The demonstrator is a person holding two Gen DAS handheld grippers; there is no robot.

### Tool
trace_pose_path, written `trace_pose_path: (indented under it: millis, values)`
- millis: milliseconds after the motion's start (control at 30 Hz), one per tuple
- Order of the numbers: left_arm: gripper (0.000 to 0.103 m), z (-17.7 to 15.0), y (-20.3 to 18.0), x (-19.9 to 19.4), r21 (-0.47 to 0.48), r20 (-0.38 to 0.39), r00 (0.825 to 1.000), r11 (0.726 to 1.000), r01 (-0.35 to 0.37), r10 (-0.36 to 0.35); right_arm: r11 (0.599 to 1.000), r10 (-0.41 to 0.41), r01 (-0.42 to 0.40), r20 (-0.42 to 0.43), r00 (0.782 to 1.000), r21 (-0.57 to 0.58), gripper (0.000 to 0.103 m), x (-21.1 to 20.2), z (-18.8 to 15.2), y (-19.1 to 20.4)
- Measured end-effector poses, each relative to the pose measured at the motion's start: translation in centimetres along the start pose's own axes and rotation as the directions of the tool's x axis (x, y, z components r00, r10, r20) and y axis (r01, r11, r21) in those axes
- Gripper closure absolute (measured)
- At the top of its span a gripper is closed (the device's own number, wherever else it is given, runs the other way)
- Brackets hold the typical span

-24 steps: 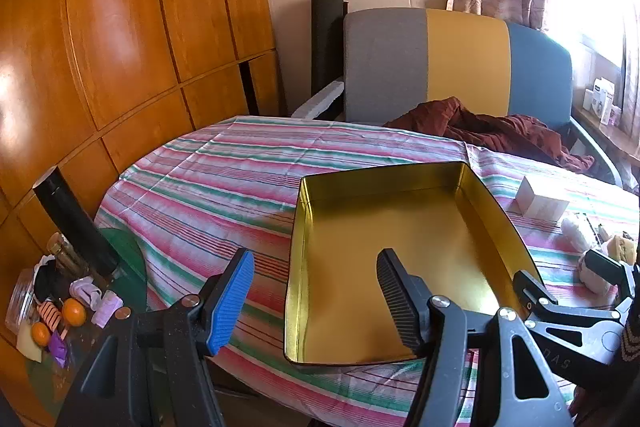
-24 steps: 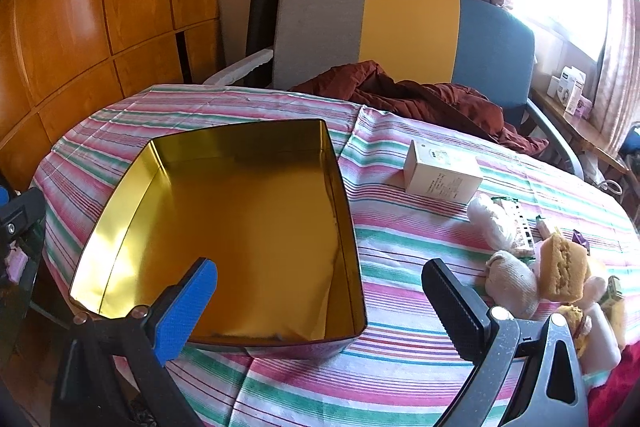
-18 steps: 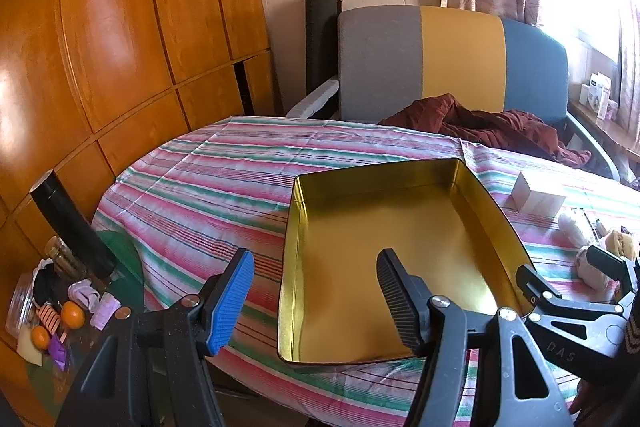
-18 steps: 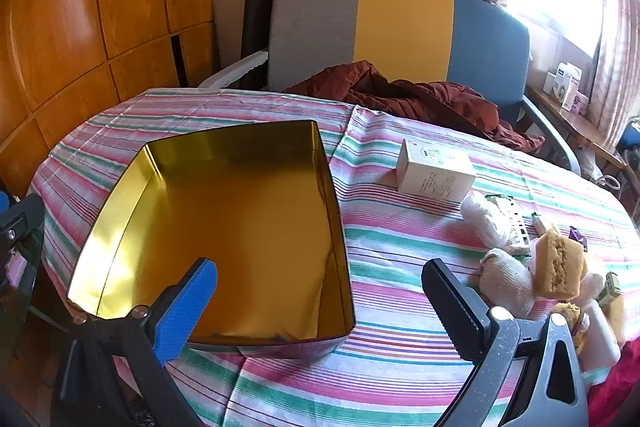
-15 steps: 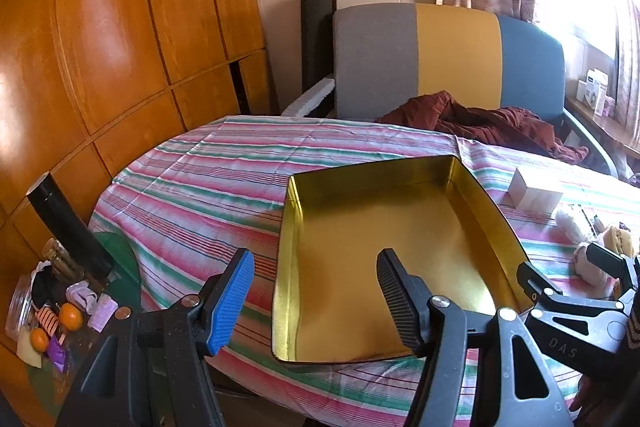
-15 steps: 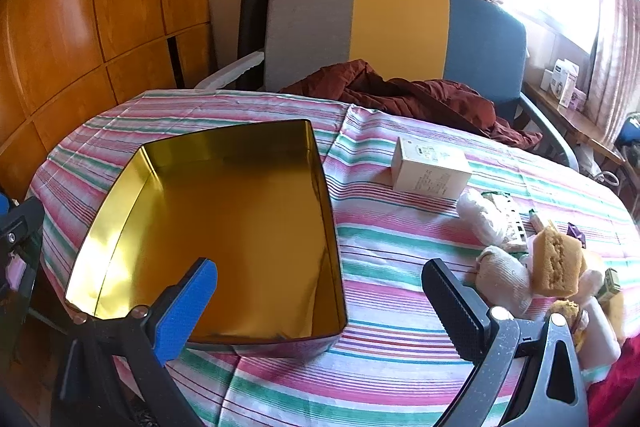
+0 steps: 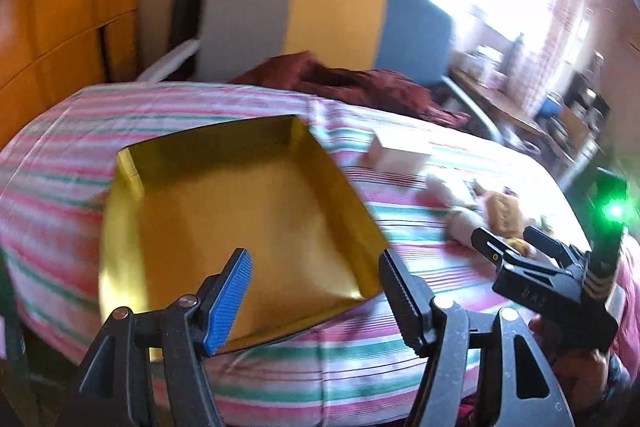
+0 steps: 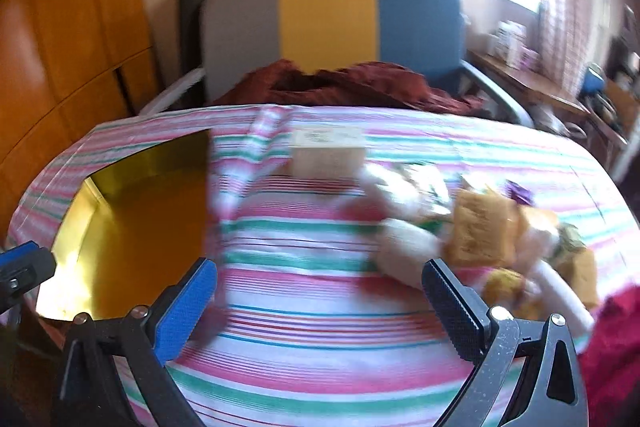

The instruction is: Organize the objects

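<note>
A shallow gold tin tray point(image 7: 132, 195) point(image 8: 100, 187) lies with nothing in it on the striped tablecloth, near the table's left front edge. My left gripper point(image 7: 316, 295) hovers open over the tray's near right corner, nothing between its fingers. My right gripper point(image 8: 320, 307) stands wide open above bare cloth, right of the tray. Beyond it lies a small white box point(image 8: 328, 155) point(image 7: 396, 157). A blurred heap of small things, white bundles point(image 8: 404, 247) and tan sponge-like blocks point(image 8: 480, 231), lies at the right. The right gripper's body point(image 7: 552, 279) shows in the left wrist view.
A grey, yellow and blue chair point(image 8: 332, 27) with a dark red cloth point(image 8: 360, 83) on it stands behind the table. Wooden panels point(image 8: 60, 47) line the left wall. A cluttered side shelf point(image 8: 540, 83) runs under the bright window. Both views are motion-blurred.
Both views have swung right: the tray has slid toward the left of each frame, and the white box and the heap now sit nearer the middle of the right wrist view.
</note>
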State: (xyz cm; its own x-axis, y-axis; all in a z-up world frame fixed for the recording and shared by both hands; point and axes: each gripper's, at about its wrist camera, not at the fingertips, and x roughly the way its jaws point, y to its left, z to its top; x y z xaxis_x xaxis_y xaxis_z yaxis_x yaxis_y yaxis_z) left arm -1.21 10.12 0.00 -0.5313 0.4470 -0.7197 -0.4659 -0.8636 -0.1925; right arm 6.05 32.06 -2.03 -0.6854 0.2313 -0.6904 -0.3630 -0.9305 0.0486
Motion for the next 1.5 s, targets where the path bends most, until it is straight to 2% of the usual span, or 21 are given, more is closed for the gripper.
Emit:
trace_pose_path:
  millis: [67, 133, 200, 367, 467, 600, 667, 733, 833, 933, 1133, 1200, 1233, 1367, 1500]
  values:
    - [0.036, 0.3, -1.2, 0.4, 0.016, -0.004, 0.998, 0.998, 0.061, -0.061, 0.999, -0.043, 0.043, -0.004, 0.999, 0.034, 0.0, -0.4, -0.2, -2.6]
    - [0.034, 0.9, -2.8, 1.4, 0.056, -0.024, 0.996, 0.994, 0.091, -0.09, 0.994, -0.086, 0.086, -0.013, 0.996, 0.071, 0.0, -1.0, -0.4, -5.2]
    - [0.032, 1.5, -4.5, 2.7, 0.081, -0.066, 0.987, 0.985, 0.15, -0.145, 0.987, -0.12, 0.121, -0.021, 0.993, 0.107, 0.0, -1.5, -0.6, -7.5]
    - [0.032, 1.9, -8.6, 5.6, 0.148, -0.172, 0.965, 0.963, 0.223, -0.197, 0.958, -0.201, 0.203, -0.027, 0.979, 0.204, 0.0, -3.3, -1.0, -13.6]
    - [0.032, 2.1, -11.4, 8.3, 0.192, -0.241, 0.95, 0.949, 0.249, -0.2, 0.936, -0.224, 0.227, -0.04, 0.974, 0.268, 0.0, -4.1, -1.1, -16.5]
    - [0.032, 2.1, -14.5, 11.0, 0.28, -0.27, 0.947, 0.927, 0.249, -0.173, 0.912, -0.234, 0.239, -0.056, 0.971, 0.333, 0.0, -4.7, -1.5, -19.3]
    - [0.032, 2.1, -15.5, 12.2, 0.307, -0.281, 0.947, 0.921, 0.24, -0.153, 0.902, -0.226, 0.234, -0.065, 0.972, 0.364, 0.0, -5.0, -1.9, -20.6]
    - [0.032, 2.3, -17.1, 13.6, 0.349, -0.284, 0.947, 0.903, 0.251, -0.153, 0.896, -0.205, 0.217, -0.072, 0.976, 0.388, 0.0, -5.0, -2.2, -21.4]
    - [0.031, 2.1, -19.0, 15.0, 0.401, -0.291, 0.944, 0.876, 0.269, -0.157, 0.894, -0.187, 0.203, -0.08, 0.979, 0.398, 0.0, -4.5, -2.2, -21.6]
    - [0.027, 1.7, -20.7, 16.9, 0.458, -0.304, 0.944, 0.85, 0.262, -0.127, 0.902, -0.151, 0.169, -0.076, 0.986, 0.398, 0.0, -3.9, -2.3, -21.6]
    - [0.02, 1.5, -22.1, 19.8, 0.488, -0.305, 0.945, 0.833, 0.262, -0.118, 0.917, -0.119, 0.135, -0.066, 0.991, 0.374, 0.0, -3.5, -1.7, -21.1]
    - [0.02, 1.2, -22.3, 21.0, 0.488, -0.308, 0.946, 0.837, 0.249, -0.102, 0.919, -0.112, 0.129, -0.069, 0.991, 0.372, 0.0, -3.1, -1.5, -20.8]
    - [0.028, 1.1, -22.1, 21.2, 0.469, -0.317, 0.94, 0.84, 0.272, -0.127, 0.92, -0.109, 0.127, -0.069, 0.992, 0.371, 0.0, -3.0, -1.3, -20.7]
    - [0.036, 0.7, -21.1, 20.4, 0.448, -0.298, 0.938, 0.842, 0.301, -0.177, 0.928, -0.075, 0.091, -0.058, 0.995, 0.361, 0.0, -2.2, -0.2, -19.5]
    - [0.037, 0.4, -19.1, 18.7, 0.374, -0.293, 0.931, 0.871, 0.319, -0.216, 0.948, -0.043, 0.063, -0.069, 0.997, 0.311, 0.0, -0.3, 1.0, -17.1]
